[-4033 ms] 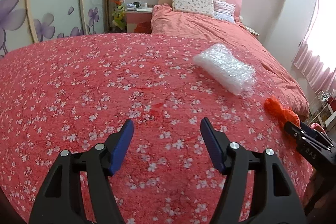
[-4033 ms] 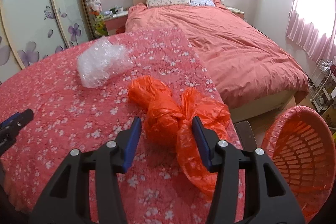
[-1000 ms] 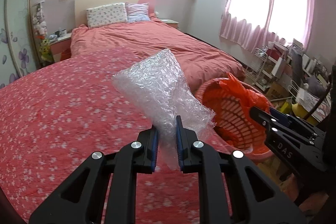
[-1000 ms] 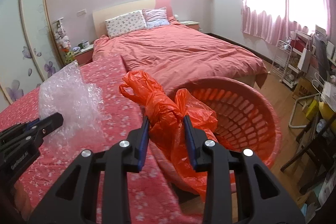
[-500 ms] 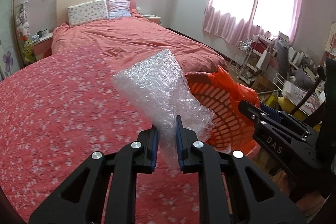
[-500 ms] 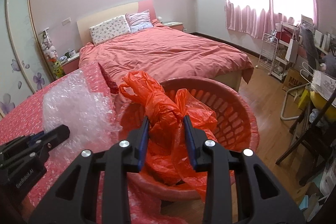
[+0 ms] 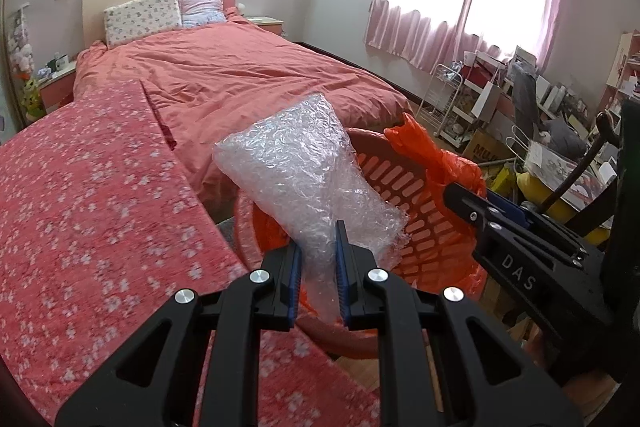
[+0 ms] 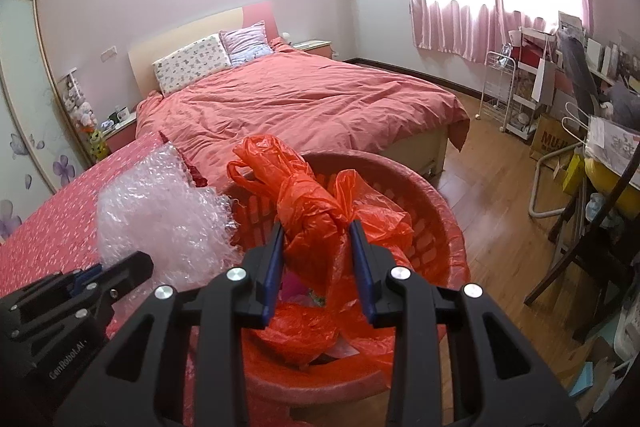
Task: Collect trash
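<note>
My left gripper [image 7: 317,269] is shut on a clear bubble wrap bundle [image 7: 304,171] and holds it over the near rim of the red plastic basket [image 7: 416,223]. My right gripper [image 8: 319,263] is shut on a knotted orange plastic bag [image 8: 304,203] and holds it above the middle of the basket [image 8: 404,171]. The bubble wrap [image 8: 160,219] shows at the left of the right wrist view, and the orange bag [image 7: 428,155] at the right of the left wrist view. More orange plastic lies inside the basket.
A table with a red flowered cloth [image 7: 88,195] lies to the left of the basket. A bed with a pink cover [image 8: 304,107] stands behind. A wire rack [image 8: 516,99], boxes and a chair [image 8: 592,227] crowd the right side on a wooden floor.
Both grippers have moved right, off the table toward the basket. The bubble wrap now hangs over the basket rim and the orange bag is over its middle.
</note>
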{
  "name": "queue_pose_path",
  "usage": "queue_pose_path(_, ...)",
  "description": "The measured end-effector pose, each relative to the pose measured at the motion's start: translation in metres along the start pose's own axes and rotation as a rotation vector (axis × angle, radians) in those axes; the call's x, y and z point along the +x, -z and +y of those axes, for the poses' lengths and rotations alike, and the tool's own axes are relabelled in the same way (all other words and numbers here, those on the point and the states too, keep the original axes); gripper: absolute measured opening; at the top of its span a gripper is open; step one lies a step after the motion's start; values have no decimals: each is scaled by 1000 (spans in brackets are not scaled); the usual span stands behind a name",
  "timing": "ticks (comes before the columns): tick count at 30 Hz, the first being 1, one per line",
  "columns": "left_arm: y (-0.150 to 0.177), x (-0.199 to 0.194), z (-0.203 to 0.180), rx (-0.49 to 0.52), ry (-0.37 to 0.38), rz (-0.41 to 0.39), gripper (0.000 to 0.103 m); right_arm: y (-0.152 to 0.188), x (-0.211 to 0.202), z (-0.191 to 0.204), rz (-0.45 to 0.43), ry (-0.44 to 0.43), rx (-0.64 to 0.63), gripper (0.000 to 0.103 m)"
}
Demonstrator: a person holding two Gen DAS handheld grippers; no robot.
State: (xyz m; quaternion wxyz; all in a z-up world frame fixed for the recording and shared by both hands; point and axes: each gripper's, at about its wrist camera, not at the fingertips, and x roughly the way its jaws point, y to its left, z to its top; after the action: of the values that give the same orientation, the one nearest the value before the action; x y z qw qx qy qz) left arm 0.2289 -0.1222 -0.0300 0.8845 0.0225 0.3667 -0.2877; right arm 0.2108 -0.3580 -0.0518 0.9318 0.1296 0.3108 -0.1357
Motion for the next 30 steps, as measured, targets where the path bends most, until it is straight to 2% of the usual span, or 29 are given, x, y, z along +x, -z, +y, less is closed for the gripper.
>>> queue_pose_path(11, -3, 22, -6, 9, 29, 46, 16, -7, 17, -20, 6, 2, 34, 35)
queue_pose_path(13, -3, 25, -6, 3, 22, 51, 18, -8, 19, -21, 8, 6, 39, 41)
queue_pose_path(15, -3, 28, -6, 3, 16, 56, 26, -8, 21, -24, 7, 9, 43, 47)
queue_pose_path(18, -1, 29, -5, 1, 1, 61, 34, -6, 22, -27, 9, 14, 50, 51)
queue_pose_path(21, 0, 27, 1, -13, -15, 63, 35, -4, 19, -30, 6, 26, 44, 55)
queue_pose_path(28, 7, -7, 23, -43, -61, 24, 45, 7, -12, -20, -41, 58, -19, 68)
queue_pose_path(30, 11, -22, 28, -44, -84, 2, 49, 12, -26, -16, -59, 53, -31, 76)
